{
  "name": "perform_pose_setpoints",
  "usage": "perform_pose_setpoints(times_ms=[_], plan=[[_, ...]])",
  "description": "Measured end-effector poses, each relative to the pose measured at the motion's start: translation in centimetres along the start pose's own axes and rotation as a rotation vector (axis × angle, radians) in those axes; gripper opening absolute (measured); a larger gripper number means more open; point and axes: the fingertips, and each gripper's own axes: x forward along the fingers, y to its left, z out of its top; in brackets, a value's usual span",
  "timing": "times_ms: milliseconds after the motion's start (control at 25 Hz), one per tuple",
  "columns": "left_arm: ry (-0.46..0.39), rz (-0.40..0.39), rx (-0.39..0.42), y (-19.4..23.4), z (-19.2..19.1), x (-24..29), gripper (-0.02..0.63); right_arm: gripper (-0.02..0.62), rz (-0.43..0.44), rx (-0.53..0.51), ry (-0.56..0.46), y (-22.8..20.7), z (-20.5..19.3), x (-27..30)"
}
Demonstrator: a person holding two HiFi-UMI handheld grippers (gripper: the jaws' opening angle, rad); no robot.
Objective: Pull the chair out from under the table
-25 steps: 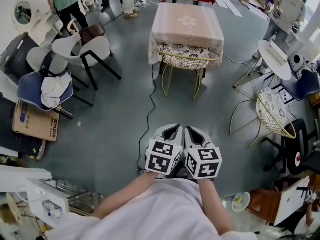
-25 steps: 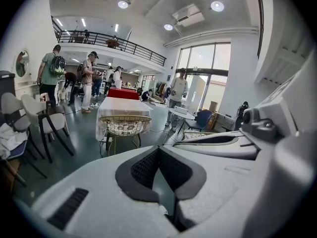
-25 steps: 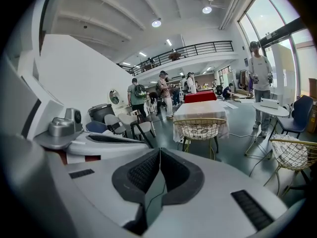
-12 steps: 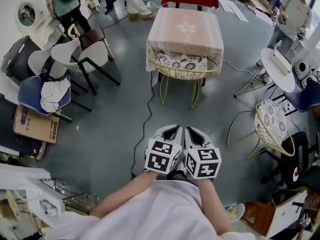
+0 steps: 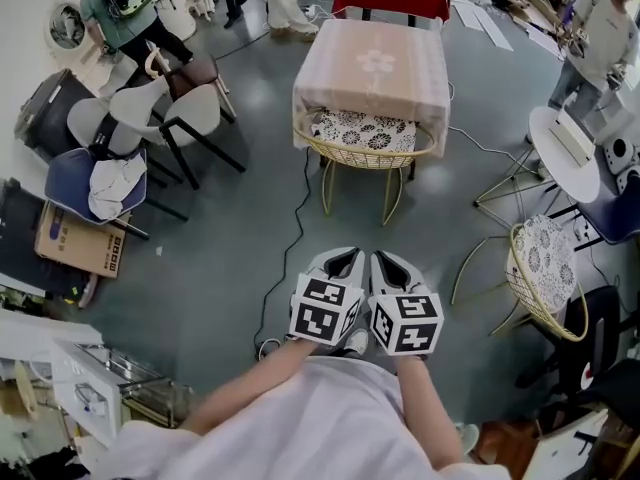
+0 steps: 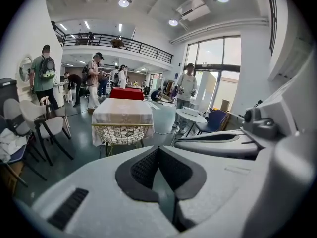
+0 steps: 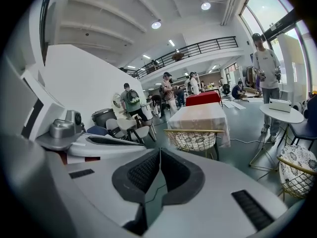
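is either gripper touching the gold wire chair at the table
Apart. The head view shows open floor between the wire chair and both the left gripper and the right gripper.

Head view: from above, faces fwd & steeply down. Left gripper [image 5: 347, 258] & right gripper [image 5: 386, 260] close, at bottom; table [image 5: 375, 63] & chair [image 5: 365, 138] farther, at top. Left gripper view: low, looks along own jaws, approx level, twd table; right gripper at its right edge. Right gripper view: same, left gripper at its left. All 3 share table & chair.
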Motion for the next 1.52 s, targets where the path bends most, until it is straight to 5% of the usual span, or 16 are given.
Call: perform_pose_setpoints(times_ms=[640,1520], plan=[[0.025,0.021,0.024,-0.5,0.8,2.2,0.003,0.004,0.023,0.035,0.0,-2.4,0.5,1.1],[0.062,-0.146,0.014,12.0,6.3,9.9,0.005,0.005,-0.135,0.012,0.053,-2.1,5.5,14.9]])
